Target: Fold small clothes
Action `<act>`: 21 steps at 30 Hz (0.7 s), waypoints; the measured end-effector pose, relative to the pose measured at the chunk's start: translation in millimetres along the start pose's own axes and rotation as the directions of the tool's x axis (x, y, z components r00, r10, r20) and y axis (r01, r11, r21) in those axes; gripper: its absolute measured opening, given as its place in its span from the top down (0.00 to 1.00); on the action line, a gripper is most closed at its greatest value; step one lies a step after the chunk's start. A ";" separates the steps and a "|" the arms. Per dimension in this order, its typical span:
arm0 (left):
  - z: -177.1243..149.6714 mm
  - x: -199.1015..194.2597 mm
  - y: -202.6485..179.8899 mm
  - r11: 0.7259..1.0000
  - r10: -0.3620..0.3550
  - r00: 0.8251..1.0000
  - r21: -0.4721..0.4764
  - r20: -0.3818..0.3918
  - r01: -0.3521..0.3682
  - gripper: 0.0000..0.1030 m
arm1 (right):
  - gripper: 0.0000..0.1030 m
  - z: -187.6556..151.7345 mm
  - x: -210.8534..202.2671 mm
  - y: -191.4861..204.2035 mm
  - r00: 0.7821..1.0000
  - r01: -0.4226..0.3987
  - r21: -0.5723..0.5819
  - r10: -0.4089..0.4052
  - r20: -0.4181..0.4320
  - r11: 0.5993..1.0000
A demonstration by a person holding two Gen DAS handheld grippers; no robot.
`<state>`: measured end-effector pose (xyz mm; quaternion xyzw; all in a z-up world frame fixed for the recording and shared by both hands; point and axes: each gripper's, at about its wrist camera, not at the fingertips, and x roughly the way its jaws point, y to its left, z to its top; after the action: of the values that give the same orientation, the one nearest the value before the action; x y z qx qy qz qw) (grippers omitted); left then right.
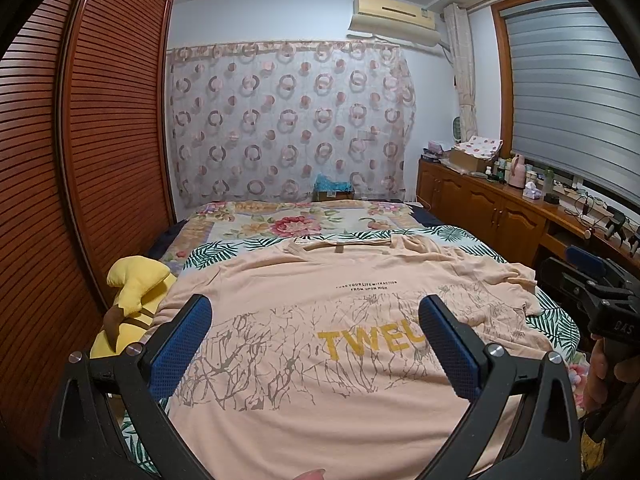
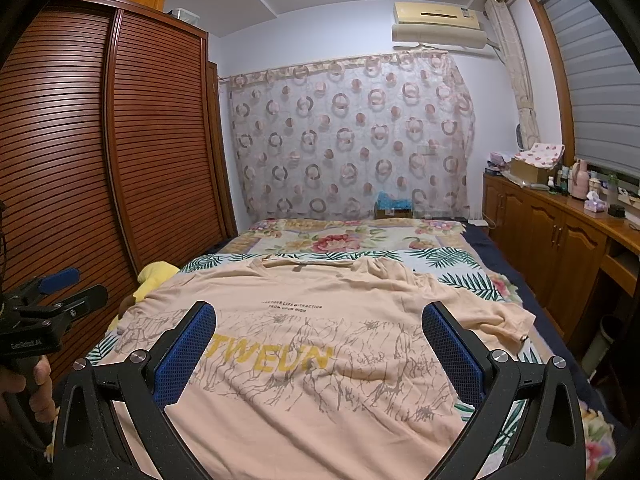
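Note:
A peach T-shirt (image 1: pixel 320 320) (image 2: pixel 320 320) with yellow lettering and a grey branch print lies spread face up on the bed, collar at the far end. Its right sleeve (image 2: pixel 500 316) is rumpled. My left gripper (image 1: pixel 316 312) hovers open above the shirt's lower half with nothing between its blue pads. Beside it my right gripper (image 2: pixel 320 316) is also open over the shirt and holds nothing. Each gripper shows at the edge of the other's view: the right gripper (image 1: pixel 596 292) and the left gripper (image 2: pixel 48 296), held by a hand.
The bed (image 2: pixel 360 240) has floral and leaf-print covers. A yellow plush toy (image 1: pixel 132 300) lies at the bed's left edge by the slatted wardrobe (image 1: pixel 100 140). A wooden cabinet (image 2: pixel 560 232) with bottles and boxes runs along the right under the window.

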<state>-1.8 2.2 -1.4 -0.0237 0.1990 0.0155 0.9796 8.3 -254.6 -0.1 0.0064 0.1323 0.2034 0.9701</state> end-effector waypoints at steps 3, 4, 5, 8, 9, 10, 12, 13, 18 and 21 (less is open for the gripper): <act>0.1 -0.3 -0.9 1.000 0.002 1.000 0.002 0.001 -0.002 0.00 | 0.00 0.0 -0.2 0.0 1.000 0.001 0.000 -0.001 0.000 1.000; 0.2 -0.5 -1.4 1.000 0.002 1.000 0.004 0.002 -0.002 0.00 | 0.00 0.0 -0.4 0.3 1.000 0.000 0.000 0.000 0.001 1.000; 0.3 -0.5 -1.6 1.000 0.002 1.000 0.004 0.002 -0.002 0.00 | 0.00 0.0 0.0 0.3 1.000 0.000 0.000 0.000 0.000 1.000; 0.3 -0.8 -1.9 1.000 0.003 1.000 0.006 0.002 -0.003 0.00 | 0.00 -0.1 -0.6 -1.5 1.000 0.000 -0.001 0.000 -0.001 1.000; 0.0 -0.9 -1.8 1.000 0.003 1.000 0.005 0.002 -0.003 0.00 | 0.00 -0.2 -0.3 -1.5 1.000 -0.001 -0.001 0.001 0.000 1.000; 0.3 -0.9 -2.2 1.000 0.003 1.000 0.006 0.002 -0.003 0.00 | 0.00 -0.2 -0.2 -1.9 1.000 0.000 -0.002 0.000 -0.001 1.000; 0.0 -0.9 -2.4 1.000 0.003 1.000 0.008 0.004 -0.003 0.00 | 0.00 -0.4 0.7 -3.9 1.000 0.000 -0.001 0.000 -0.001 1.000; -0.3 -1.1 -2.5 1.000 0.003 1.000 0.007 0.004 -0.003 0.00 | 0.00 -0.4 0.8 -3.2 1.000 0.000 -0.001 0.000 -0.001 1.000; 0.1 -1.2 -3.0 1.000 0.005 1.000 0.009 0.004 -0.005 0.00 | 0.00 -0.4 0.9 -3.3 1.000 0.000 -0.002 0.000 -0.001 1.000; 0.0 -1.3 -3.2 1.000 0.004 1.000 0.010 0.005 -0.004 0.00 | 0.00 -0.3 0.7 -3.0 1.000 0.000 -0.002 0.000 -0.001 1.000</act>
<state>-2.9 -1.0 -0.8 -0.0182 0.1969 0.0167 0.9801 10.0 -257.2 -0.8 0.0055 0.1326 0.2033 0.9701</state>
